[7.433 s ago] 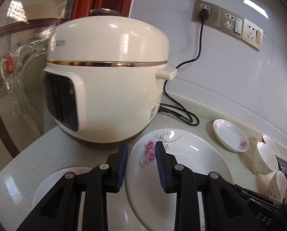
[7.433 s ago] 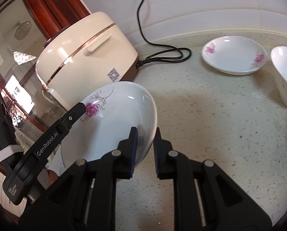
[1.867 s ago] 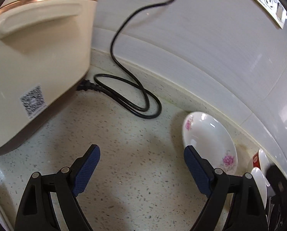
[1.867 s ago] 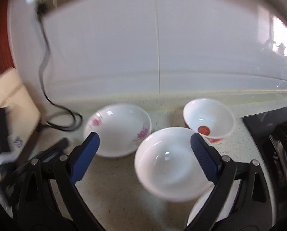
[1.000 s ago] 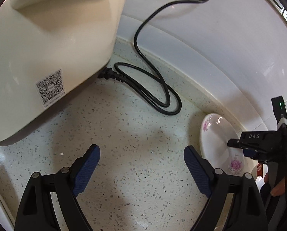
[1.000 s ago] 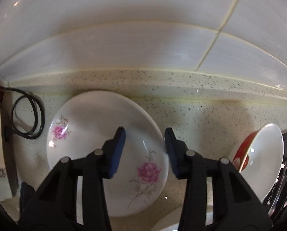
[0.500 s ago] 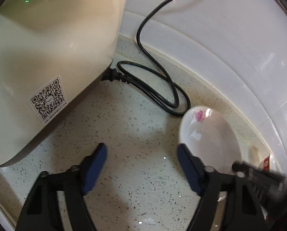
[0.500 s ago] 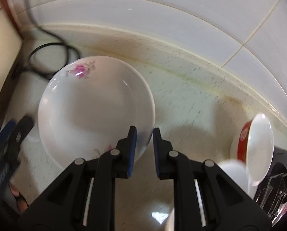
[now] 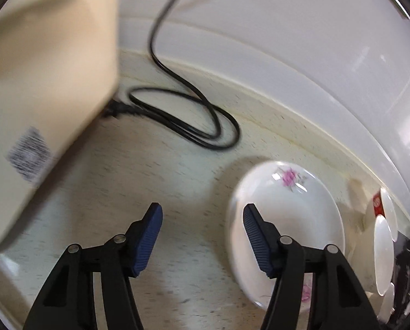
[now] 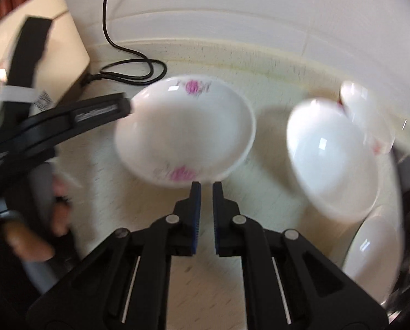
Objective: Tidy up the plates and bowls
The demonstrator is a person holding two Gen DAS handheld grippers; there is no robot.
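My right gripper (image 10: pixel 206 188) is shut on the near rim of a small white plate with pink flowers (image 10: pixel 184 134), next to one of the flowers. A shadow lies on the speckled counter (image 10: pixel 268 192) beside the plate. In the left wrist view the same floral plate (image 9: pixel 293 214) sits at the right. My left gripper (image 9: pixel 202 220) is half open and its jaws are closing. The right blue pad (image 9: pixel 253 228) overlaps the plate's left rim, and no pad presses on it. The left gripper's finger (image 10: pixel 100 112) also shows at the plate's left edge.
A cream rice cooker (image 9: pixel 40 82) stands at the left, with its black cord (image 9: pixel 194 129) coiled by the wall. A white bowl (image 10: pixel 331 162), a red-marked bowl (image 10: pixel 367 115) and another white dish (image 10: pixel 370 250) stand to the right. A dark hob edge lies beyond them.
The right jaws closed on the floral plate's rim and moved it left, away from the wall and toward the left gripper. The left jaws narrowed.
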